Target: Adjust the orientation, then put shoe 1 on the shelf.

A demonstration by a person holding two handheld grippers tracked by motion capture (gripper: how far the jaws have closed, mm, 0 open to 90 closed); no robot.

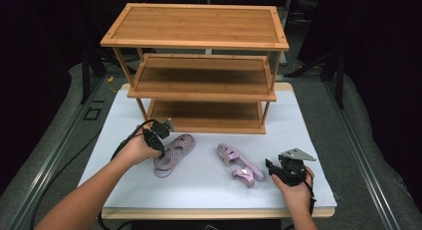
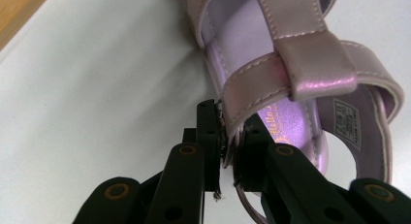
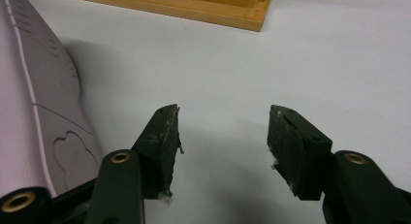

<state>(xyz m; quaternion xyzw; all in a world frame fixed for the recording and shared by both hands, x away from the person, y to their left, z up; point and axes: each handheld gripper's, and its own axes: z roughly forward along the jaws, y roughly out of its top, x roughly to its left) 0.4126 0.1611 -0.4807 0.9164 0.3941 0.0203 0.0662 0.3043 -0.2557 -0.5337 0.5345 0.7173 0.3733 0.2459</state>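
Wooden rack (image 1: pixel 199 65), 3 shelves, at 12 o'clock on the desk (image 1: pixel 199 190); shelves bare. Left sandal (image 1: pixel 171 153) lies at 9 o'clock of desk centre, just in front of the rack; left claw (image 2: pixel 228 141) clamped on its side strap. Right sandal (image 1: pixel 239 164) lies at 4 o'clock, apart from its pair. Right claw (image 3: pixel 223 146) w/ jaws apart, nothing between, rests at 4 o'clock beside that sandal's sole. Desk top white; surroundings dark.
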